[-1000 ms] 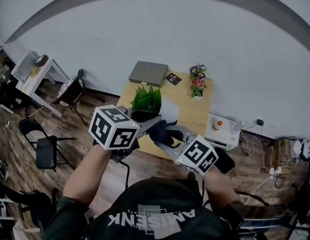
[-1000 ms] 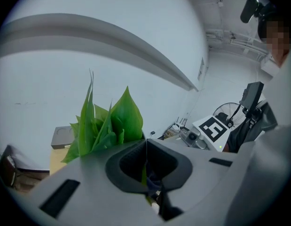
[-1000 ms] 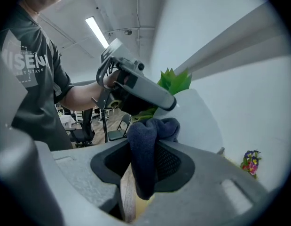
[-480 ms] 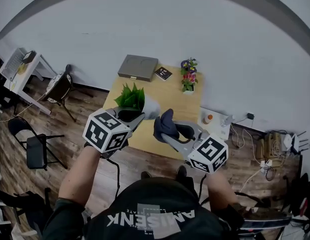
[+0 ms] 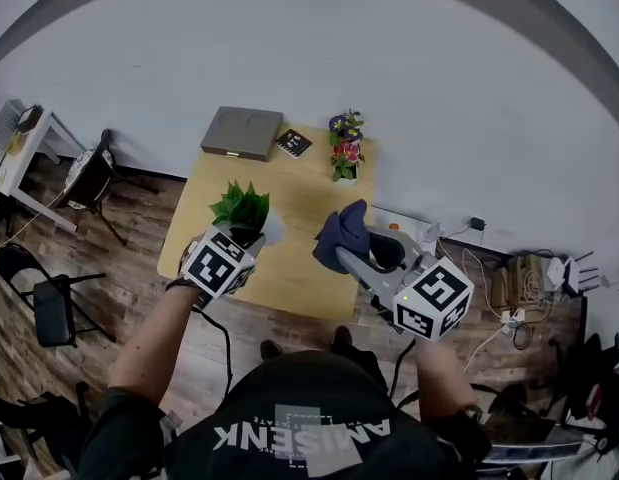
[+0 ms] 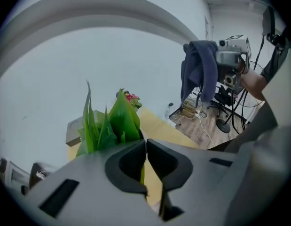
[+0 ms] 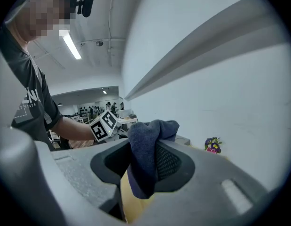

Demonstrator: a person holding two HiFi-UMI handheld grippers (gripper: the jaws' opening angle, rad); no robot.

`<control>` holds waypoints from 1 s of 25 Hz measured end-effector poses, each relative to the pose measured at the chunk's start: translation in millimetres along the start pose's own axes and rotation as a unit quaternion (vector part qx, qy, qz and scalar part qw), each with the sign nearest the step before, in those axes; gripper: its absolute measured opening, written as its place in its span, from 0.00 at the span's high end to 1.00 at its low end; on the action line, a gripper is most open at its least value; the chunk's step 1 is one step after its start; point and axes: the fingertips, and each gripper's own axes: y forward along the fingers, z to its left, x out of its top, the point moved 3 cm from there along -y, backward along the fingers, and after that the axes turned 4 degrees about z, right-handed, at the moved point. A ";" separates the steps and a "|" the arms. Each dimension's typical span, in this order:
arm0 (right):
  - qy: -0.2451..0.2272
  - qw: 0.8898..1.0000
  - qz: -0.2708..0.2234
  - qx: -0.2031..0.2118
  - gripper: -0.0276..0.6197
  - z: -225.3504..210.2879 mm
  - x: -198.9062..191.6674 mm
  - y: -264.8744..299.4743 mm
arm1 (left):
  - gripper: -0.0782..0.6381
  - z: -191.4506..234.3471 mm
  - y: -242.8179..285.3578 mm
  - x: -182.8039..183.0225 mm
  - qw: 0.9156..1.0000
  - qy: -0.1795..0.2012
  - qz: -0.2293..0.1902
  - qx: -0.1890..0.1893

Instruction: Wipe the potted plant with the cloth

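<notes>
The potted plant (image 5: pixel 239 206), green leaves in a white pot, stands near the front left of the wooden table (image 5: pixel 299 268). My left gripper (image 5: pixel 251 240) is at the pot's near rim. In the left gripper view the leaves (image 6: pixel 107 126) rise just behind my left gripper (image 6: pixel 145 147). Its jaws have just been opening a little, though their tips still look pinched on the thin rim. My right gripper (image 5: pixel 351 253) hovers to the right of the plant, apart from it, shut on a dark blue cloth (image 5: pixel 344 230). The cloth (image 7: pixel 144 159) bulges out above and below my right gripper (image 7: pixel 143 166).
A grey flat box (image 5: pixel 241 133), a small dark booklet (image 5: pixel 294 143) and a pot of colourful flowers (image 5: pixel 342 148) line the table's far edge by the wall. Chairs (image 5: pixel 89 173) stand on the left. A low white unit (image 5: pixel 419 233) and cables (image 5: pixel 519 288) are on the right.
My left gripper has come down with the potted plant, from in the air to the table. My right gripper has carried the cloth to the right, away from the plant.
</notes>
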 end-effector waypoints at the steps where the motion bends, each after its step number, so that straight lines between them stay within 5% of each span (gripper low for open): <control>1: 0.003 1.000 0.000 -0.003 0.75 -4.5 -0.6 -1.6 | 0.87 3.3 7.3 -3.6 1.000 -0.002 0.008 0.002; 9: 0.013 1.000 0.008 -0.007 0.75 -42.0 -1.3 0.3 | 0.87 40.3 71.9 -47.0 0.993 0.045 0.086 0.068; 14: 0.031 0.999 0.008 -0.012 0.75 -58.5 -11.0 3.3 | 0.87 43.7 106.3 -76.3 0.988 0.054 0.125 0.077; 25: 0.065 0.998 0.015 -0.018 0.75 -81.7 -28.8 10.5 | 0.87 45.4 134.5 -88.0 0.974 0.130 0.145 0.117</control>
